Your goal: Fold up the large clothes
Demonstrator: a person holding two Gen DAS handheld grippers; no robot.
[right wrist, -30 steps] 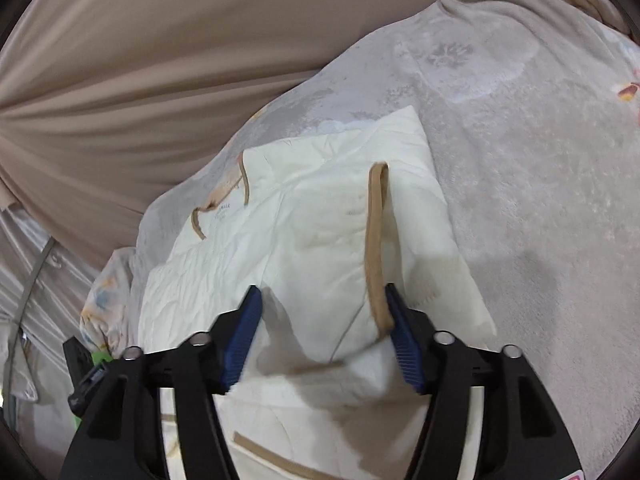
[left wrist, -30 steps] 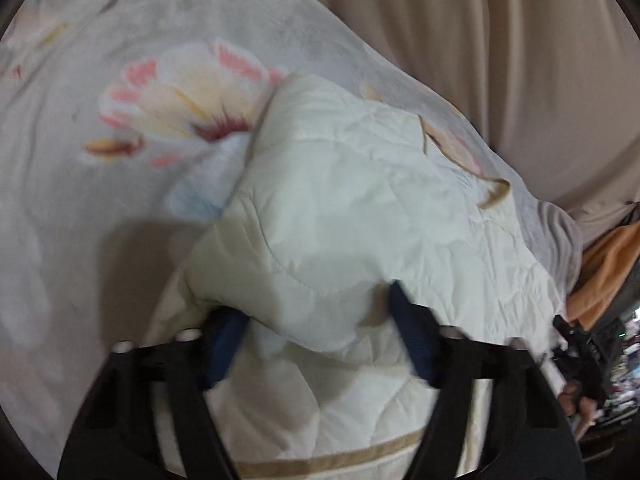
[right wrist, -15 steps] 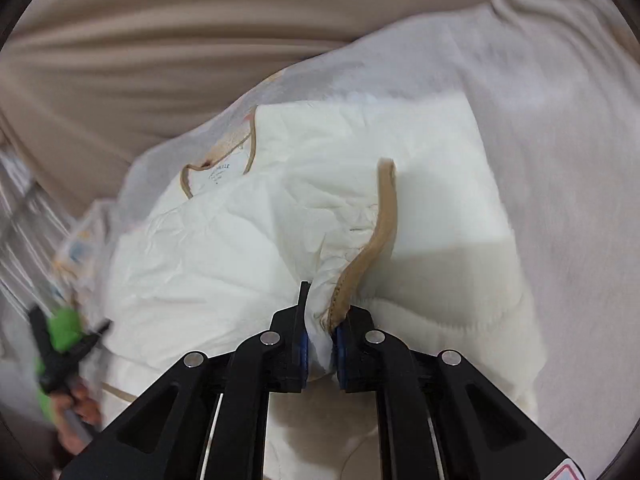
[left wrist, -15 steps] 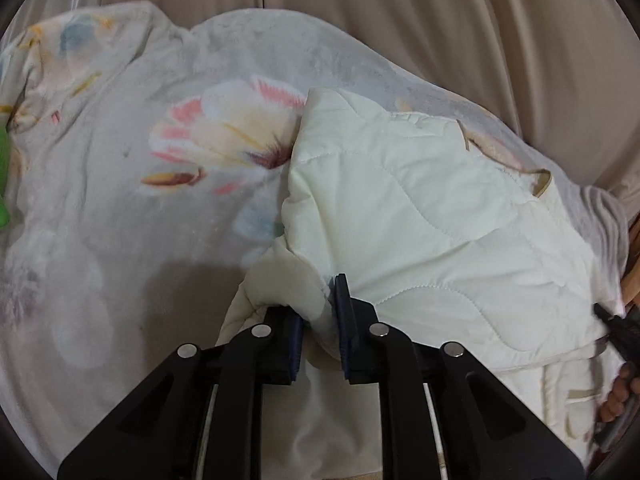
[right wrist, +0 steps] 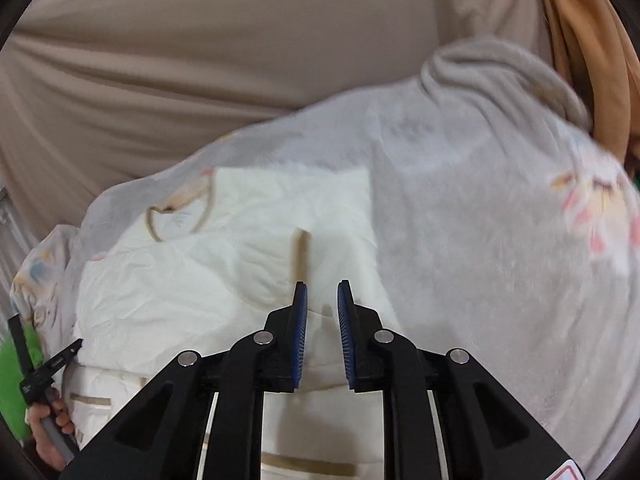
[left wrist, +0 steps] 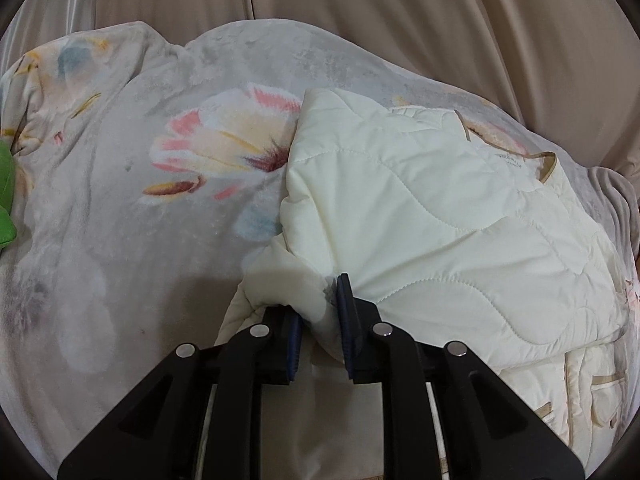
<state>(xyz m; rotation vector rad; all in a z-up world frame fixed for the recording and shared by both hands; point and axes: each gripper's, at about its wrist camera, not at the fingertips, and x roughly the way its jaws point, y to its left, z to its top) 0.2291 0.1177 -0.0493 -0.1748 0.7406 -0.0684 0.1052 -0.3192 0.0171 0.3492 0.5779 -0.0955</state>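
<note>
From the left wrist, the left tongs [left wrist: 318, 330] pinch a fold of the cream jacket [left wrist: 440, 216], which lies on a floral blanket [left wrist: 120, 200]. From the right wrist, the right tongs [right wrist: 322, 334] hang slightly apart over the jacket [right wrist: 180, 280], gripping nothing.

the quilted jacket [left wrist: 440, 216] was cream, stitched in wavy lines, with tan trim [right wrist: 300, 252] along its edges and neckline. the blanket [left wrist: 120, 200] under it was pale grey, printed with a pink, yellow and maroon flower [left wrist: 224, 148]. the curtain [left wrist: 400, 20] behind was beige. the gripper pads [right wrist: 299, 328] were blue on black arms.
</note>
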